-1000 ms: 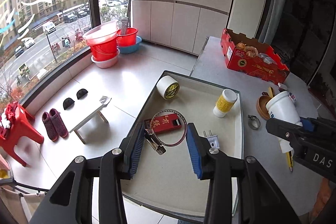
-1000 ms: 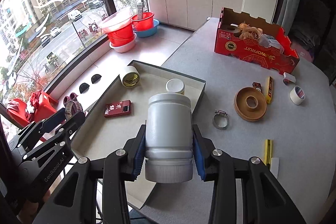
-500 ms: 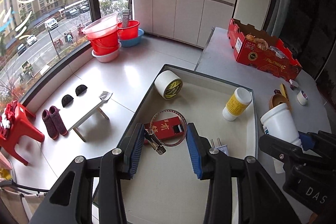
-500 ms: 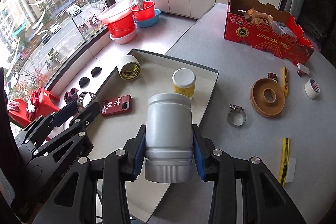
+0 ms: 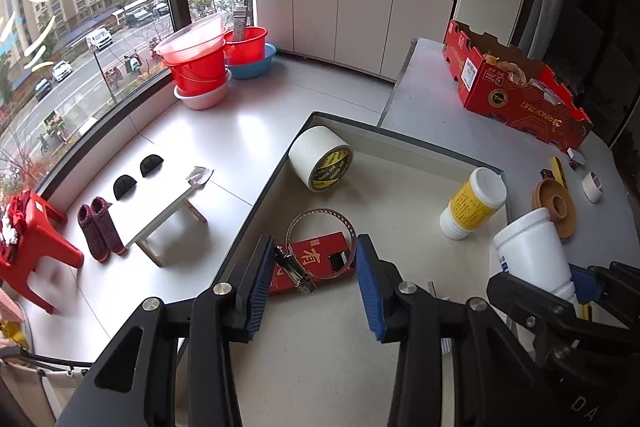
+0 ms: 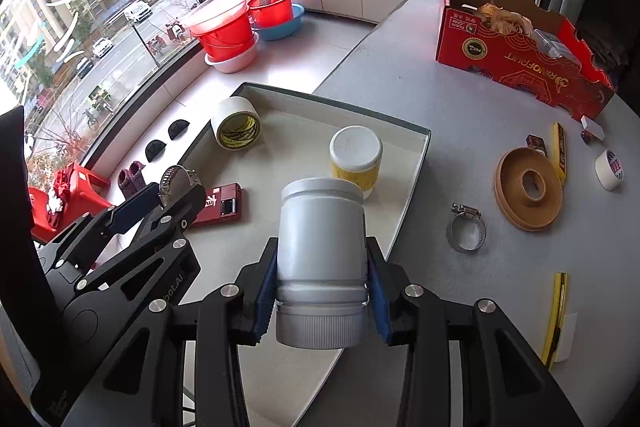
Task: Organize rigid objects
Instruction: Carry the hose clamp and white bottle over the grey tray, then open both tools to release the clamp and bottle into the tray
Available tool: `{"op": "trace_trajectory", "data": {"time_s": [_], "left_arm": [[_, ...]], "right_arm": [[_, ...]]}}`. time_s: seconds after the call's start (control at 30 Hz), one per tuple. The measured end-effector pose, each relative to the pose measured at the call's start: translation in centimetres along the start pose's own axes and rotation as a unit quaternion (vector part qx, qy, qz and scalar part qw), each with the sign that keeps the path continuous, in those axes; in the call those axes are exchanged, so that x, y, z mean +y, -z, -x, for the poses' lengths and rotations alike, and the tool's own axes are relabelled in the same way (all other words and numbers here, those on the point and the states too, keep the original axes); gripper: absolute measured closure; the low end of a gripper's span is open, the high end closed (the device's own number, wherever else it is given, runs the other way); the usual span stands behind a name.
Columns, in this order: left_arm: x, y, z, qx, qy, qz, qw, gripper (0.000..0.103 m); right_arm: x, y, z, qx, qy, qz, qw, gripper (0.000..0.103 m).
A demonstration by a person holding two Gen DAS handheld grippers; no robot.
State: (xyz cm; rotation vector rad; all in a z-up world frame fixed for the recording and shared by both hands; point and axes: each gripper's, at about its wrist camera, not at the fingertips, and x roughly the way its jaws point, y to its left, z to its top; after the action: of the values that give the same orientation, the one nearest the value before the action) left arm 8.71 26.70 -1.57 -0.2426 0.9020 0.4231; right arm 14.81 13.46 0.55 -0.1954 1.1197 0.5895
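Note:
My left gripper (image 5: pixel 314 267) is shut on a metal hose clamp (image 5: pixel 320 223), held over the red packet (image 5: pixel 316 261) in the grey-rimmed tray (image 5: pixel 404 141). The same clamp (image 6: pixel 176 181) shows at the left gripper's tip (image 6: pixel 160 201) in the right wrist view. My right gripper (image 6: pixel 322 267) is shut on a white plastic jar (image 6: pixel 322 227), lid end toward the camera, above the tray's right rim (image 6: pixel 412 183). That jar (image 5: pixel 532 255) appears at the right of the left wrist view. In the tray lie a tape roll (image 5: pixel 320 159) and a yellow-labelled bottle (image 5: pixel 472 203).
On the grey table (image 6: pixel 440 75) to the right are a second hose clamp (image 6: pixel 466 231), a brown tape ring (image 6: pixel 528 183), yellow cutters (image 6: pixel 556 315), a small white tape roll (image 6: pixel 608 169) and a red cardboard box (image 6: pixel 520 55). Red buckets (image 5: pixel 200 67) stand on the floor to the left.
Both grippers have come lower and further in over the tray, so its contents look nearer. Each keeps its hold, the left on the clamp and the right on the jar.

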Motion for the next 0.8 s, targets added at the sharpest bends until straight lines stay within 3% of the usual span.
{"op": "trace_trajectory", "data": {"time_s": [0.8], "left_arm": [[-0.1,0.0,-2.5,0.020,-0.009,-0.011,0.9997,0.059]], "right_arm": [[0.1,-0.1,-2.8,0.029,0.008,-0.002,1.000,0.062]]}}
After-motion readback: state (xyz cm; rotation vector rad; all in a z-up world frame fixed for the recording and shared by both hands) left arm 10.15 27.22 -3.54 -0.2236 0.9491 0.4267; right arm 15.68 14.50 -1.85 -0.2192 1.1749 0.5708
